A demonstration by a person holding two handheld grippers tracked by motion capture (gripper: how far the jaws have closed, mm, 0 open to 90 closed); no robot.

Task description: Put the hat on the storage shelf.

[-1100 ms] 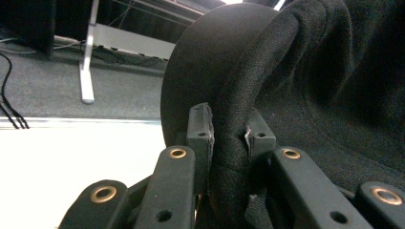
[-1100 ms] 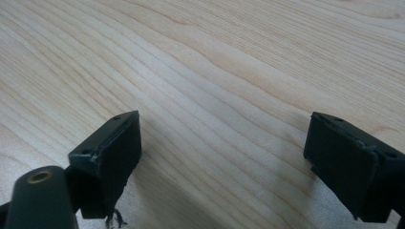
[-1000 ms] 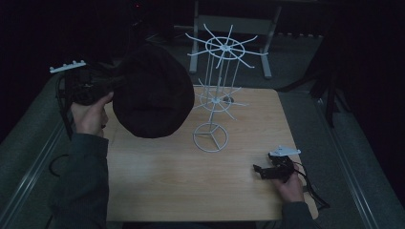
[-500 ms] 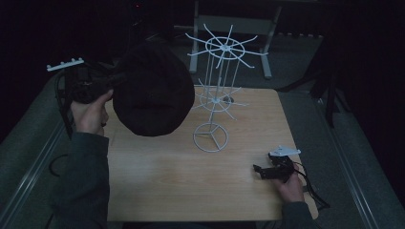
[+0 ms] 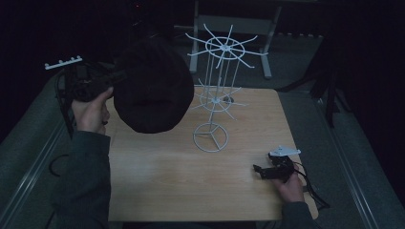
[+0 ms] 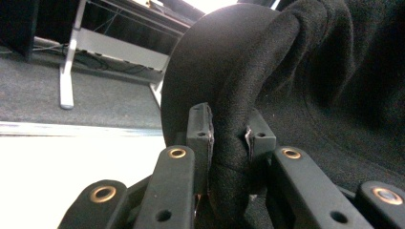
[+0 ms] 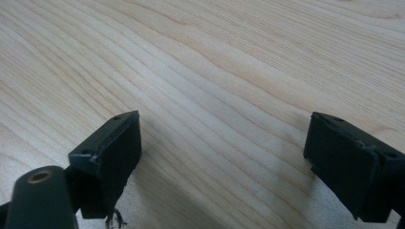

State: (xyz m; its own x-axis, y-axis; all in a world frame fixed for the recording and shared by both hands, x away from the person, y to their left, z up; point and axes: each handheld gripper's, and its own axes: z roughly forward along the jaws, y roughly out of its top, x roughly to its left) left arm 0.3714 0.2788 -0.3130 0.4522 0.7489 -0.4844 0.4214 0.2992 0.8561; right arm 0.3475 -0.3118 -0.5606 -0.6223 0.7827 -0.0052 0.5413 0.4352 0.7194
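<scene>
A black cloth hat (image 5: 150,86) hangs in the air over the table's far left part, held up by my left gripper (image 5: 112,78). In the left gripper view the two pads (image 6: 200,129) pinch a fold of the hat's brim (image 6: 229,157), so my left gripper (image 6: 228,131) is shut on it. A white wire display stand (image 5: 217,90) with spoked arms rises from a ring base at the table's middle. My right gripper (image 5: 265,171) rests on the wooden table (image 5: 167,186) at the near right, and in its own view the right gripper (image 7: 222,143) is open with bare wood between its fingers.
A grey metal frame (image 5: 229,24) stands on the dark floor beyond the table. Grey padded edges run along both sides of the table. Cables trail from both grippers.
</scene>
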